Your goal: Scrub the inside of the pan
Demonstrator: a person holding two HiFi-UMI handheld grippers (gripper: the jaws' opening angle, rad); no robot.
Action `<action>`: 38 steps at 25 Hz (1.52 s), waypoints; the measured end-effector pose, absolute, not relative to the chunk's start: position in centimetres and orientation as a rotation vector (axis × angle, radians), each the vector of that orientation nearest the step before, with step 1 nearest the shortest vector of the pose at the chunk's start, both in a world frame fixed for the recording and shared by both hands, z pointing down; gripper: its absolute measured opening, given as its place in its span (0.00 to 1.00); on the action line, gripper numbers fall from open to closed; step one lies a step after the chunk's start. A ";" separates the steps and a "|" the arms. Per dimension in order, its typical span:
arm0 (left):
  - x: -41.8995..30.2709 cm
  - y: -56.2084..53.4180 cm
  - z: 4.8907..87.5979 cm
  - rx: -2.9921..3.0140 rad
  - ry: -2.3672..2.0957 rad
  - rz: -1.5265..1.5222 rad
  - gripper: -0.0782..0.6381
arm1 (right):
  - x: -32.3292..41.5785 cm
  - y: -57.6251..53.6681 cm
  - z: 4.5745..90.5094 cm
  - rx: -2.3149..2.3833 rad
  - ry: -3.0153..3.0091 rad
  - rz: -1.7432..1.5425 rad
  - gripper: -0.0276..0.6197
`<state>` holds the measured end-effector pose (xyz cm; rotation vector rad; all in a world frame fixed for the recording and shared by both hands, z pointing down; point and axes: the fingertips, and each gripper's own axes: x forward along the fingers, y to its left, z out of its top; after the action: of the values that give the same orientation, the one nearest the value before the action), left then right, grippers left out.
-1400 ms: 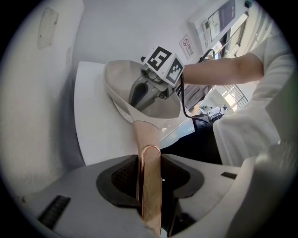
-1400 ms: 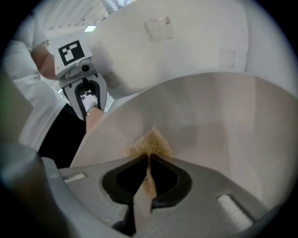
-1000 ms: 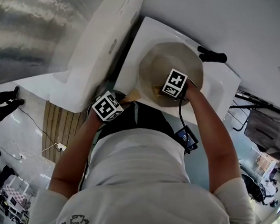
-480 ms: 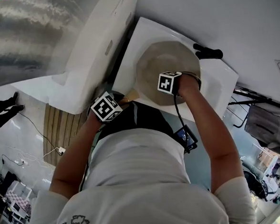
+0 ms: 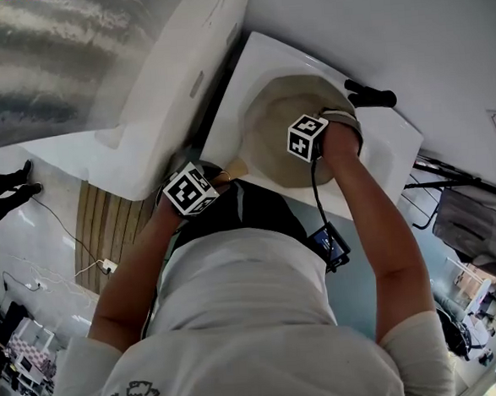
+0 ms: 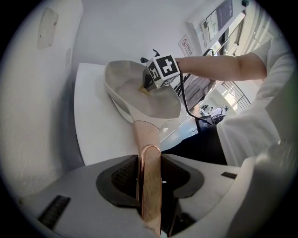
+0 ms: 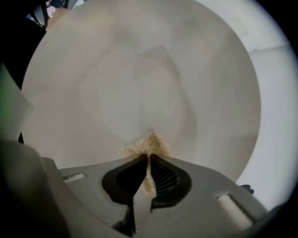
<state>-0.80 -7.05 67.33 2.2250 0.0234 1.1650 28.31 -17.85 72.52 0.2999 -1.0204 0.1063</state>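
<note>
One fuzzy tan pad (image 7: 148,145) touches the round beige pan (image 7: 139,69).

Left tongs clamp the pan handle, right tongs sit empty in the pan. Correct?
Not quite. The left tongs do clamp the handle of the pan, but the right tongs aren't empty: the right gripper view shows them shut on a tan pad held against the pan's inside.

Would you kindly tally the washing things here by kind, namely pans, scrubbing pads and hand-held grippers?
pan: 1
scrubbing pad: 1
grippers: 2 (left gripper, right gripper)
Total: 4
</note>
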 end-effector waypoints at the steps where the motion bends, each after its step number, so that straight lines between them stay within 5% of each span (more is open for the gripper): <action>1: -0.8 -7.1 67.4 2.225 0.022 1.166 0.32 | 28.1 -18.8 72.5 0.324 -1.038 0.065 0.08; 13: -0.8 -7.4 67.3 2.243 -0.011 1.129 0.33 | 21.1 -24.3 72.7 0.485 -1.349 -0.235 0.08; 24: -1.8 -7.6 66.5 2.276 -0.100 1.056 0.33 | 15.1 -22.0 73.1 0.422 -1.516 -0.189 0.08; 38: -0.9 -8.2 62.2 2.381 -0.137 1.001 0.33 | 13.3 -19.6 63.2 0.700 -1.727 -0.108 0.08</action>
<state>-0.93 -8.16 62.23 2.3809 -0.1367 1.0015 13.28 -19.58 63.20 0.6996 -1.7265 -0.1082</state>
